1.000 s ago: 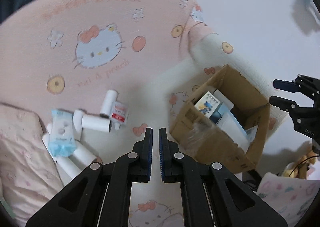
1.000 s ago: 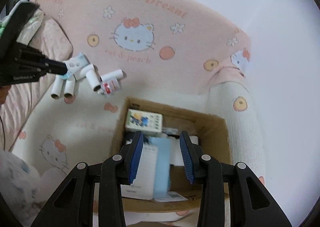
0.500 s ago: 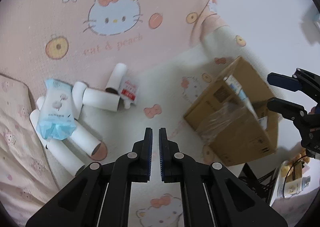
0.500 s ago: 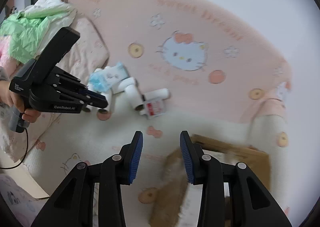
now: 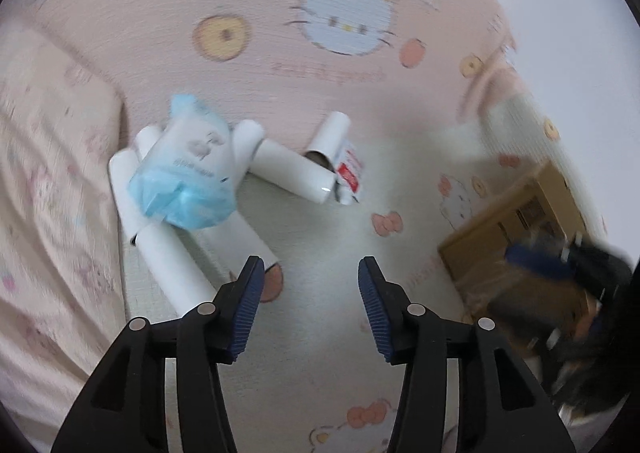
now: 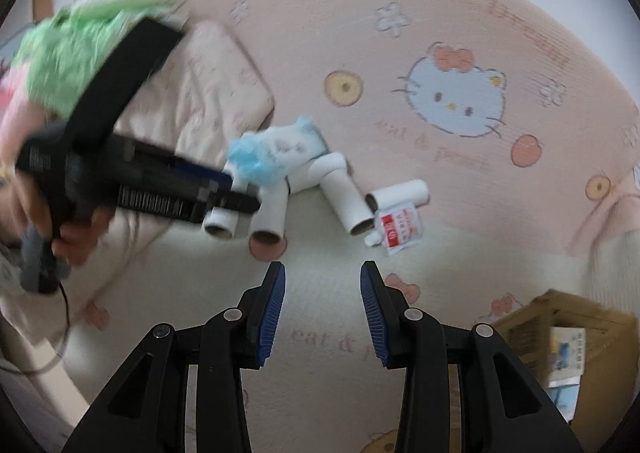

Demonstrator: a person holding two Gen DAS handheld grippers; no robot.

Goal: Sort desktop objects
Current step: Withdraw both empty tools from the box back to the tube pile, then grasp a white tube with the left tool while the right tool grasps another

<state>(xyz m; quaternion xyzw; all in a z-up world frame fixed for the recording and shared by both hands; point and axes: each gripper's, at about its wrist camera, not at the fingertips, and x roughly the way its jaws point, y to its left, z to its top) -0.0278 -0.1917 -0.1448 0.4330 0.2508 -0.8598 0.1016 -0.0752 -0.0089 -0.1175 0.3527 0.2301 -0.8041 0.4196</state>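
Now spreading wide after being nearly closed, left gripper (image 5: pixel 310 277) nearing five white tubes (image 6: pixel 347 200) under one blue pack (image 6: pixel 276 152) (right gripper (image 6: pixel 322 285) gaping, empty too).

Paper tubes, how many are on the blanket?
7 tubes. Two lie by the red packet; five stick out from under the blue tissue pack. More may hide beneath.

Blue-and-white tissue pack (image 5: pixel 188 177), soft and crumpled, resting atop several white cardboard tubes (image 5: pixel 288 171) lying flat in a loose cluster. Small red-and-white sachet (image 5: pixel 349 175) flat beside the tubes. Open cardboard box (image 6: pixel 560 337) well apart, holding printed packets.
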